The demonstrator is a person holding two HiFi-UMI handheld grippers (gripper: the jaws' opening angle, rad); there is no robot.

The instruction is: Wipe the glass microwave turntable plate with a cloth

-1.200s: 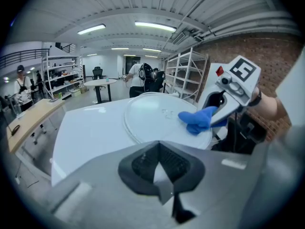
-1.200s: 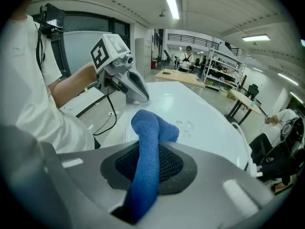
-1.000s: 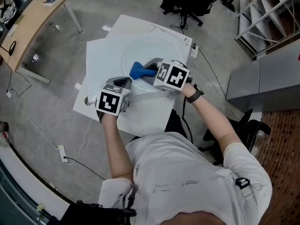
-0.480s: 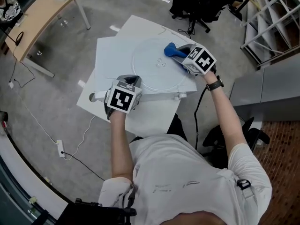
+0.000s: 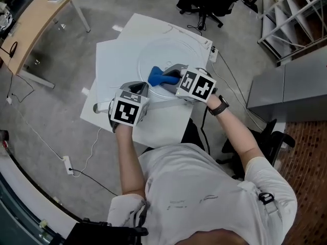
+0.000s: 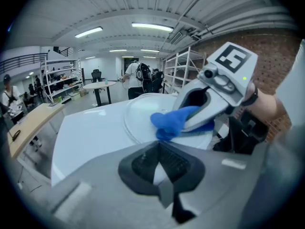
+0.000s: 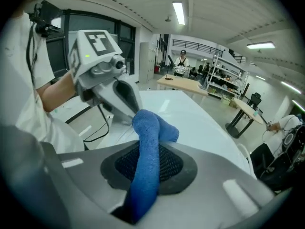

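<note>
The wiping step is under way: the right gripper (image 5: 172,79) is pinching a blue cloth (image 5: 159,76) firmly between its closed jaws. In the right gripper view the cloth is running up through the pads and bunching into a rounded wad beyond the tips. That wad is pressing down on the glass microwave turntable plate (image 5: 171,54), which is lying flat on the white table (image 5: 115,60), toward the table's far right part. The cloth is sitting on the near-left portion of the glass, just inside the rim, while the far half of the plate is lying uncovered. The left gripper (image 5: 137,90) is hovering just beside the plate's near-left edge with its jaws drawn together. Its own view is showing only a sliver of white between the pads, so it is apparently gripping nothing and not steadying the plate. Judging by how much bare glass is lying beyond the cloth, the wipe is probably partway through rather than finished. The next move is likely calling for the right gripper to drag the wad across the centre toward the far rim. It will need steady downward pressure and a tight grip so the cloth is not slipping out. The unheld plate may be sliding on the smooth tabletop, so the left gripper may need to brace the rim.
</note>
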